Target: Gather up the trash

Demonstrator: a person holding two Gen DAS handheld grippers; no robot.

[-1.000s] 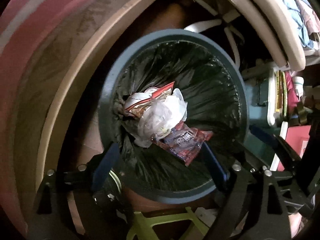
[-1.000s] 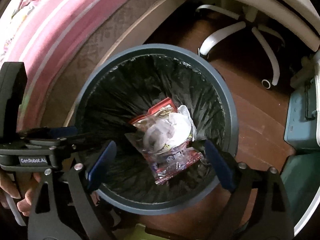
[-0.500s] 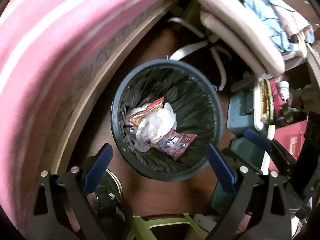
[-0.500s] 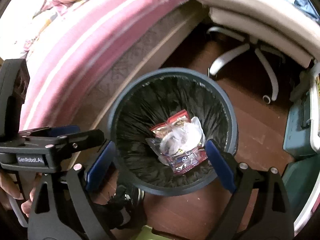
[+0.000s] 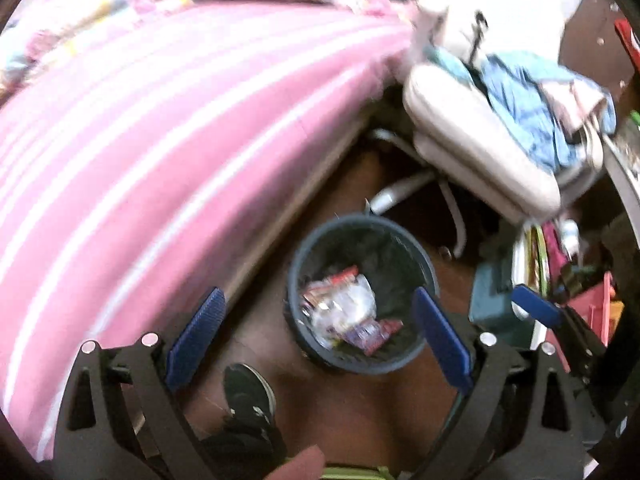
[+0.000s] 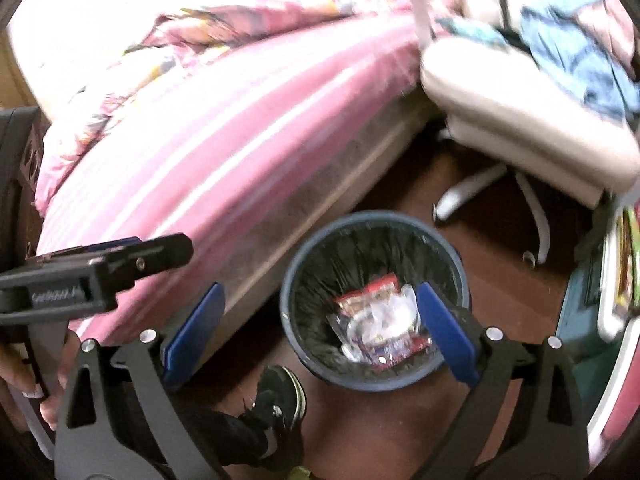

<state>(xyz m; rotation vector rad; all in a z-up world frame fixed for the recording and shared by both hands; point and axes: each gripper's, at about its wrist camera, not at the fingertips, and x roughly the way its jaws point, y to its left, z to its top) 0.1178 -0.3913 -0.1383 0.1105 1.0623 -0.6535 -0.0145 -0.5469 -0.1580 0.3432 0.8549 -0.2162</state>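
Bed [image 5: 160, 152] fills the 9-to-12 o'clock side of both views, the bin [image 5: 298, 268] stands on the floor just right of centre, and a chair [image 5: 480, 152] sits at 2 o'clock. Trash [image 5: 344, 308] lies in the bin's bottom at about 5 o'clock, so that part looks done. Left gripper [image 5: 316, 340] and right gripper [image 6: 320, 328] both gape wide and hold nothing; I see no more loose litter, though blur hides much.
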